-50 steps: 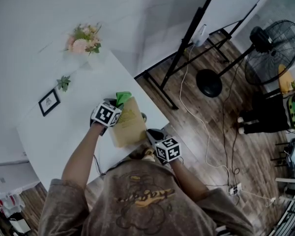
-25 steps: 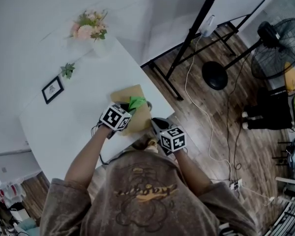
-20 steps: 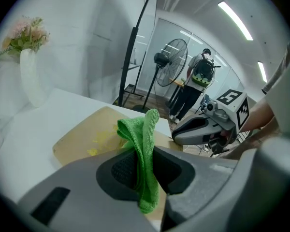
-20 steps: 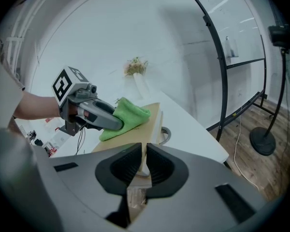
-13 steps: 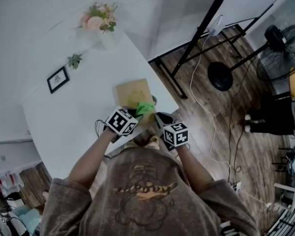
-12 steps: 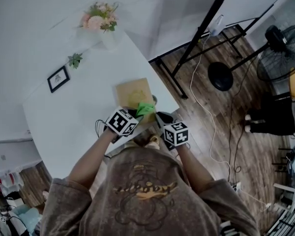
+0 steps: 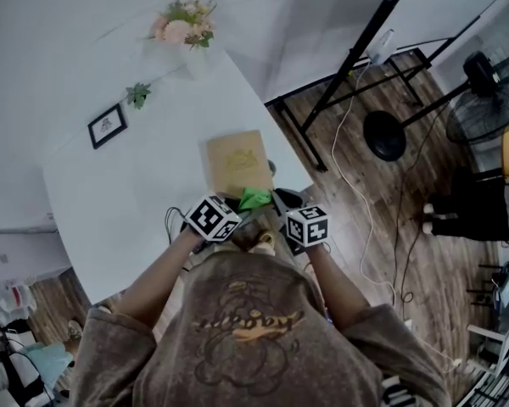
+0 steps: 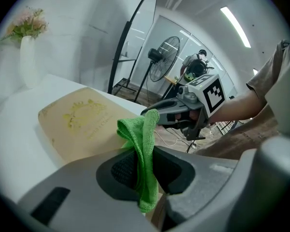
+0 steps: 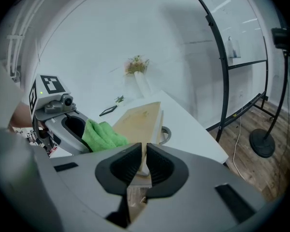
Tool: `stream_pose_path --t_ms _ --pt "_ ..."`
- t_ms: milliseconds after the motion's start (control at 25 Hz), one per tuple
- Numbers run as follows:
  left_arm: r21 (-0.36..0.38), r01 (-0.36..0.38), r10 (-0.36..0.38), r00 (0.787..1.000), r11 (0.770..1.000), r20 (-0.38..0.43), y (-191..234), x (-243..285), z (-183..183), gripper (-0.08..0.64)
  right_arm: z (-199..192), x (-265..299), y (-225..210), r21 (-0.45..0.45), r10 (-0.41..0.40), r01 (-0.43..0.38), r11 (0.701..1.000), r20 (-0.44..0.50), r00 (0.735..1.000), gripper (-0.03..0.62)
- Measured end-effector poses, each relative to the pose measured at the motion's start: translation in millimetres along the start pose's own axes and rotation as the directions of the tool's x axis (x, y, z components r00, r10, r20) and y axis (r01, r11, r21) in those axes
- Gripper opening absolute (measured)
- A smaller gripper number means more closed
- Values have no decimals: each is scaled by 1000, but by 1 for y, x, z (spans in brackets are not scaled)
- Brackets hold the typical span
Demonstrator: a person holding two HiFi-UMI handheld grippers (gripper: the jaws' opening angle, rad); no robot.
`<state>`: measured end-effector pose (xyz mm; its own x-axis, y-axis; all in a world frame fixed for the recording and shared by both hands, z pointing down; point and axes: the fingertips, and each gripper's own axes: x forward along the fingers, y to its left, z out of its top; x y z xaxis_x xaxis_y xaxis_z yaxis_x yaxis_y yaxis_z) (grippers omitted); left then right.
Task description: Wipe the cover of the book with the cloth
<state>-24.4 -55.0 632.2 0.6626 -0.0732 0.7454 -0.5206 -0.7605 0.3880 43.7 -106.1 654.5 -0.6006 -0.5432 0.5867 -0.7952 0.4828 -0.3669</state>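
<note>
Plainly, the tan book [image 7: 237, 161] is seen near the right corner of the white surface [image 7: 127, 193]. Its near edge is pinched by the right hand-held gripper [image 9: 144, 161]. The green cloth [image 8: 144, 144] is clamped in the left hand-held gripper [image 8: 144, 166], at the book's near end. A flower vase [image 7: 185, 36] and a framed picture [image 7: 107, 125] are set farther back, and wooden floor [image 7: 382, 227] is spread alongside. The grip on the book is shown by the right gripper view alone.
</note>
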Motion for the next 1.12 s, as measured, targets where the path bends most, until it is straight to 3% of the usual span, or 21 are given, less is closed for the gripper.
stream_pose_path --t_ms 400,840,1120 --pt "4 45 -45 999 999 -14 3 -16 -1 69 0 1 2 7 12 -13 1000 4 1000 23" --pt "-55 -62 67 994 997 88 75 -47 54 69 -2 2 1 15 4 -5 1000 9 1000 23" --pt "-58 -155 160 983 986 95 125 -49 88 69 0 2 1 11 -4 4 1000 16 1000 23"
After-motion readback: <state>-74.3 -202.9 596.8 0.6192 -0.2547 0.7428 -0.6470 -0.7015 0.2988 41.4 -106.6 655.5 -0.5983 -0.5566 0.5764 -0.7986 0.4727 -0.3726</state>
